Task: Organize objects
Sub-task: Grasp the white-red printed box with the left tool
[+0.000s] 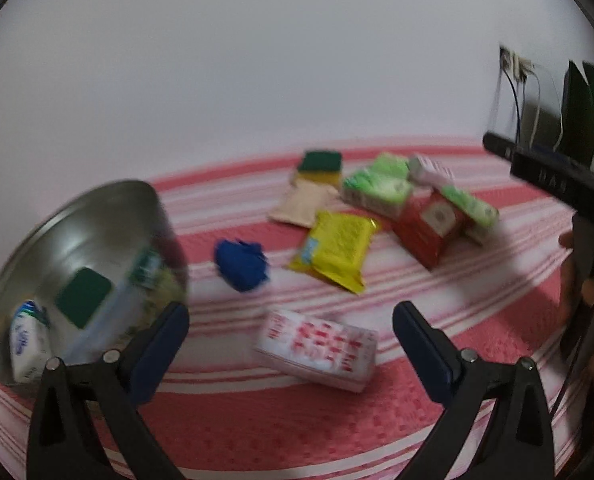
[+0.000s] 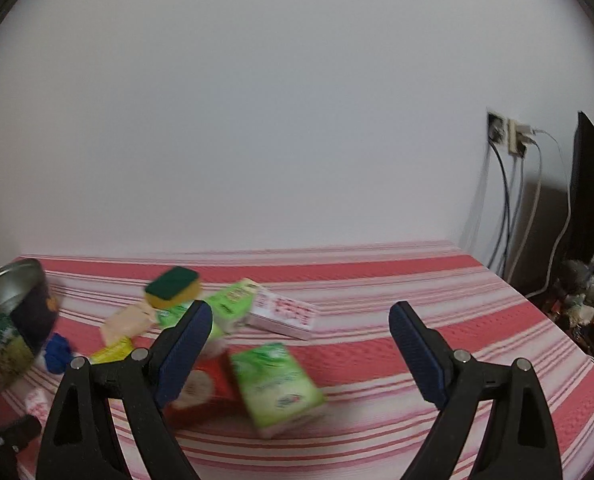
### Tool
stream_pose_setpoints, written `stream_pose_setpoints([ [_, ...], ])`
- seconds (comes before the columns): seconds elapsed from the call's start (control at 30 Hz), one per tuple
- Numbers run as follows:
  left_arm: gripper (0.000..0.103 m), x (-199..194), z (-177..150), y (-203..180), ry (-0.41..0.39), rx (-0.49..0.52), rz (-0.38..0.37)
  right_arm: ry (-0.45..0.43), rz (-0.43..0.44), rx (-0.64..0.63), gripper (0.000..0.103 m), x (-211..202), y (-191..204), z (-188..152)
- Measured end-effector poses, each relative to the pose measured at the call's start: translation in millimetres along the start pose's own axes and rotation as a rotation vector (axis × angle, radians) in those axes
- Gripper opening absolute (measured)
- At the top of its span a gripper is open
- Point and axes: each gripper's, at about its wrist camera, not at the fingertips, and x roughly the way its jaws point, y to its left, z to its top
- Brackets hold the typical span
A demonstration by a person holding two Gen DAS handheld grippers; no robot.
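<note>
Hovering over the red-and-white striped cloth [image 1: 377,420], your left gripper [image 1: 291,328] hangs with jaws spread wide and nothing between them, a white box with red print [image 1: 317,350] lying just beyond its tips. At far left the tilted metal bowl [image 1: 109,216] already contains a green-topped sponge [image 1: 83,296] and a white packet [image 1: 27,344]. Your right gripper [image 2: 301,328] is likewise agape and empty, a green carton [image 2: 277,388] near it among scattered packets.

Box print [image 1: 317,344] blurred, unreadable
</note>
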Motion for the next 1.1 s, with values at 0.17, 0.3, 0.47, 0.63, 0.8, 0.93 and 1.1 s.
stream_pose_setpoints([
  [0.17, 0.103, 14, 2, -16, 0.045, 0.079, 0.073, 0.029, 0.000, 0.070, 0.092, 3, -35, 0],
  [0.3, 0.103, 24, 4, -17, 0.092, 0.076, 0.075, 0.087, 0.000, 0.038, 0.092, 15, -45, -2],
  [0.47, 0.093, 42, 4, -6, 0.185, 0.002, 0.025, 0.163, 0.078, 0.026, 0.092, 27, -52, -5],
  [0.63, 0.085, 48, 2, 0, 0.213, -0.063, -0.049, 0.184, 0.096, 0.055, 0.092, 30, -59, -8],
  [0.8, 0.071, 44, 1, 2, 0.196, -0.068, -0.076, 0.190, 0.097, 0.050, 0.092, 29, -59, -8],
  [0.93, 0.071, 40, 1, 5, 0.188, -0.087, -0.092, 0.203, 0.100, 0.033, 0.092, 30, -57, -8],
  [1.1, 0.070, 24, 9, 5, 0.133, -0.111, -0.137, 0.247, 0.152, -0.006, 0.092, 31, -57, -13],
])
